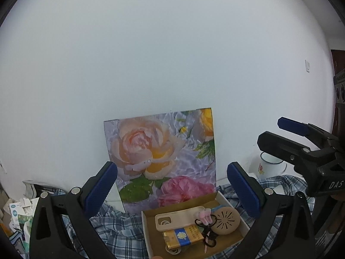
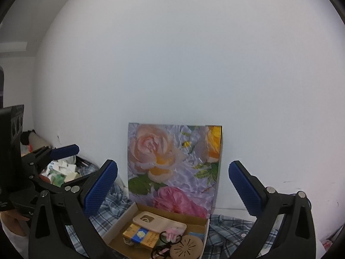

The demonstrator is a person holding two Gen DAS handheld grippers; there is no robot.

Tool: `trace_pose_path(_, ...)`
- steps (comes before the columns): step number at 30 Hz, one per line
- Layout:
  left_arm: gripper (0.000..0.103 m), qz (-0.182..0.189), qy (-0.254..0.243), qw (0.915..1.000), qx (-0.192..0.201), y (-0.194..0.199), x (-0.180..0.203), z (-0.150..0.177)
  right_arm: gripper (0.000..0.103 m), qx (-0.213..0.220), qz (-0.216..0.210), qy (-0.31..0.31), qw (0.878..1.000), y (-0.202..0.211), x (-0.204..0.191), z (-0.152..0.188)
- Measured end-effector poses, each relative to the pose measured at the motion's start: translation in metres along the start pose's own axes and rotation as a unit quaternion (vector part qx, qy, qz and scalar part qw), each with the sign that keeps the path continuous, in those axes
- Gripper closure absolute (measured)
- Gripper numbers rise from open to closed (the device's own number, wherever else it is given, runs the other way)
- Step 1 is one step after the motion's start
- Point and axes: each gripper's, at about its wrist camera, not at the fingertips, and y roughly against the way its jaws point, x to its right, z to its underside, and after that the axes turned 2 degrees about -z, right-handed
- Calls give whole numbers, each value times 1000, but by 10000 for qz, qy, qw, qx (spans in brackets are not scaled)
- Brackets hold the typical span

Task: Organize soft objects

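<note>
A shallow cardboard box lies on a blue plaid cloth. In it are a beige phone case, a small pink plush charm on black hair ties, a round tan disc and a gold and blue packet. My left gripper is open and empty above the box. My right gripper is open and empty above it too; it also shows at the right of the left wrist view.
A flower-print board leans on the white wall behind the box. A white enamel mug stands at the right. A pile of packets and papers lies at the left.
</note>
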Motion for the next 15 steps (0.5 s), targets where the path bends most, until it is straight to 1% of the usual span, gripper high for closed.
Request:
trace_pose_path(2, 0, -17, 11, 10000, 71, 7, -1, -3, 0, 80, -50, 5, 10000, 6, -3, -4)
trace_pose_path(5, 0, -26, 42, 9999, 162, 19, -1, -8, 0, 363, -283, 107, 9989, 21, -10, -10)
trace_pose_path(7, 0, -7, 52, 9997, 236, 27, -1, -12, 0, 473, -313, 154, 9983, 29, -15, -14)
trace_pose_path(13, 0, -14, 64, 9988, 493, 52, 0, -24, 0, 455, -291, 438, 9976, 46, -35, -28)
trace_pose_path(15, 0, 3, 45, 9986, 535, 59, 0, -26, 0, 349, -327, 569, 9972, 51, -42, -34)
